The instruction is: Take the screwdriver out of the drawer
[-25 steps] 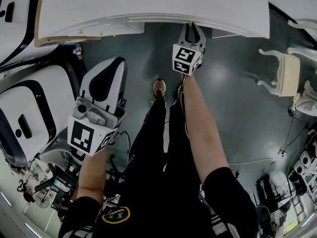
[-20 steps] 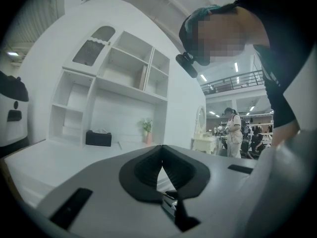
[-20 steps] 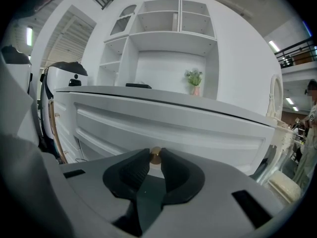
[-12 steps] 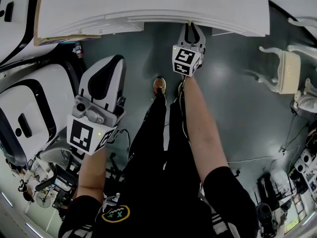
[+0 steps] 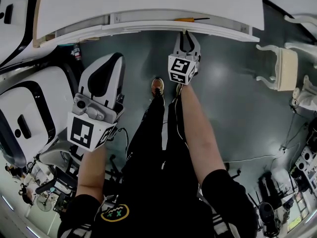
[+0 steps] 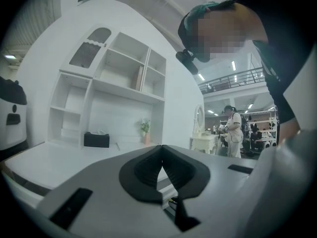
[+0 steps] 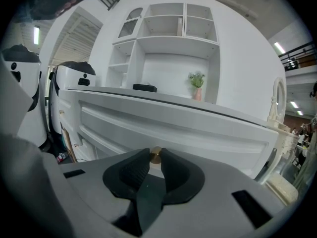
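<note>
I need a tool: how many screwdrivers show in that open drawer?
1: a screwdriver lies in the drawer, just beyond the right gripper clamped on its knob. The barely open drawer may hide more.

Shelving: white open-shelf hutch (image 7: 168,33) rising at the back of the white desktop (image 5: 148,1).
Box: black rectangular box (image 7: 144,88) on the desktop, under the shelves.
Plant: small green potted plant (image 7: 197,81) in a pinkish pot, right of the box.
Floor: dark grey-green glossy floor (image 5: 237,113).
Furniture: white carved wooden piece (image 5: 280,68) standing at the right.
Machines: white rounded housings with black panels (image 5: 29,113) at the left.
</note>
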### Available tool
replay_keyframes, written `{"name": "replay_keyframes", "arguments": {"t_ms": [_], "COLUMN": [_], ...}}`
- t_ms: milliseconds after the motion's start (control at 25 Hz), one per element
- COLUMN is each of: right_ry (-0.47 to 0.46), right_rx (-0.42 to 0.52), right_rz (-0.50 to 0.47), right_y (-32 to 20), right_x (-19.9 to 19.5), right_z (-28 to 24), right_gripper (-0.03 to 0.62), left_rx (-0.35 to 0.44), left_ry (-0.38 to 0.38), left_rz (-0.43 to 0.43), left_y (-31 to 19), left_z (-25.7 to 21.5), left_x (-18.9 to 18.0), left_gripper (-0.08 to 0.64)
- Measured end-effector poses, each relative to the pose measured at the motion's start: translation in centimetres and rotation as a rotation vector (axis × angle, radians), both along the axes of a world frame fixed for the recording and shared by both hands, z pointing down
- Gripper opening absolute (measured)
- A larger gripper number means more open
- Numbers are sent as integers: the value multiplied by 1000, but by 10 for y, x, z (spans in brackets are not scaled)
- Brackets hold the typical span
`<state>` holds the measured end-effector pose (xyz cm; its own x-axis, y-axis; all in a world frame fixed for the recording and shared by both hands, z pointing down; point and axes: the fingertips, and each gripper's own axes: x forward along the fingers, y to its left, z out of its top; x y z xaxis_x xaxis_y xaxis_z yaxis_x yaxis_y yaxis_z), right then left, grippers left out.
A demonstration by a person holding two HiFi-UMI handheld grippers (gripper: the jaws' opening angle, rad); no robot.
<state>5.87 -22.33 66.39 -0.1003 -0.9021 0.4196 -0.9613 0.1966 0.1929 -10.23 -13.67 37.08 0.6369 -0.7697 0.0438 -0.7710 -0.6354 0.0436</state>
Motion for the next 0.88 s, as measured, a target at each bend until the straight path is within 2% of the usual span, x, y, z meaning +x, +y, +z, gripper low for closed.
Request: {"name": "replay_keyframes", "arguments": {"t_ms": [640,880], "right_ry": [12,9], "right_rx": [-35,-51], "right_rz": [-44,-42], "right_y": [95,112], "right_x": [-6,-7], "right_z": [3,3], "right_gripper": [100,101], "left_rx": [1,4], "left_ry": [7,17], "left_rz": [0,-1], "left_y": [10,8], "left_z": [-2,-4], "left_x": [3,5], "left_gripper": [17,17]}}
